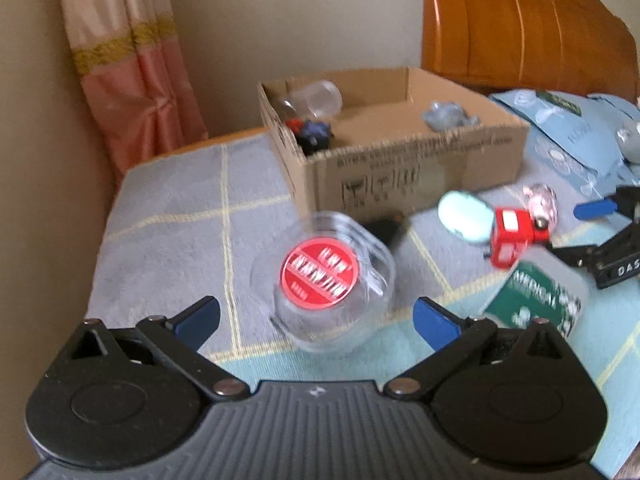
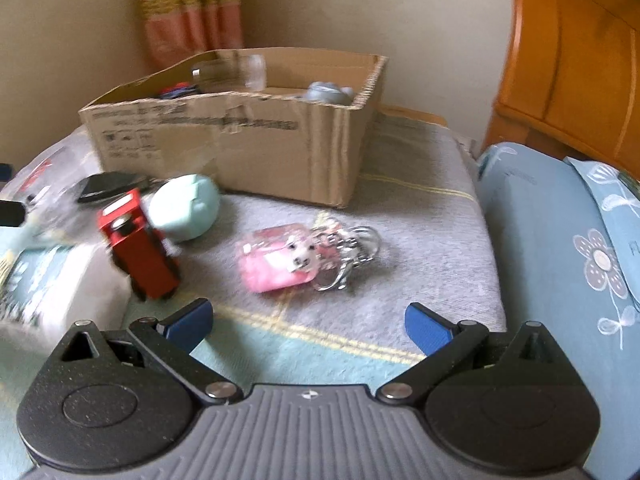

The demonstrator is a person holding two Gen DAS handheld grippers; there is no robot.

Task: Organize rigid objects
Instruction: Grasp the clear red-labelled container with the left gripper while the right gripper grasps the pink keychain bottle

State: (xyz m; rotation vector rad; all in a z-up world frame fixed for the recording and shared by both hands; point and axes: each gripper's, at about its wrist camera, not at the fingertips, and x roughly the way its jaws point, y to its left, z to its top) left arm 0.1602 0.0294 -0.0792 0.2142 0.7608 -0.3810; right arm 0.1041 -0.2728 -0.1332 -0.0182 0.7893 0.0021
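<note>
My left gripper (image 1: 318,322) is open, and a clear plastic jar with a red round label (image 1: 324,276) lies on the blanket just ahead, between its blue fingers. Behind the jar stands an open cardboard box (image 1: 400,168) holding a clear jar (image 1: 316,100), a dark toy (image 1: 314,134) and a grey item (image 1: 448,116). My right gripper (image 2: 308,328) is open over the blanket, empty. Ahead of it lies a pink keychain case with metal rings (image 2: 288,262). A red toy bus (image 2: 138,244) and a mint oval case (image 2: 186,208) sit to its left.
A green-labelled white bottle (image 1: 536,296) lies right of the left gripper. A black flat item (image 2: 112,186) rests by the cardboard box (image 2: 232,148). Blue floral pillows (image 2: 560,260) and an orange wooden headboard (image 2: 572,60) border the right side. A curtain (image 1: 128,72) hangs at the back left.
</note>
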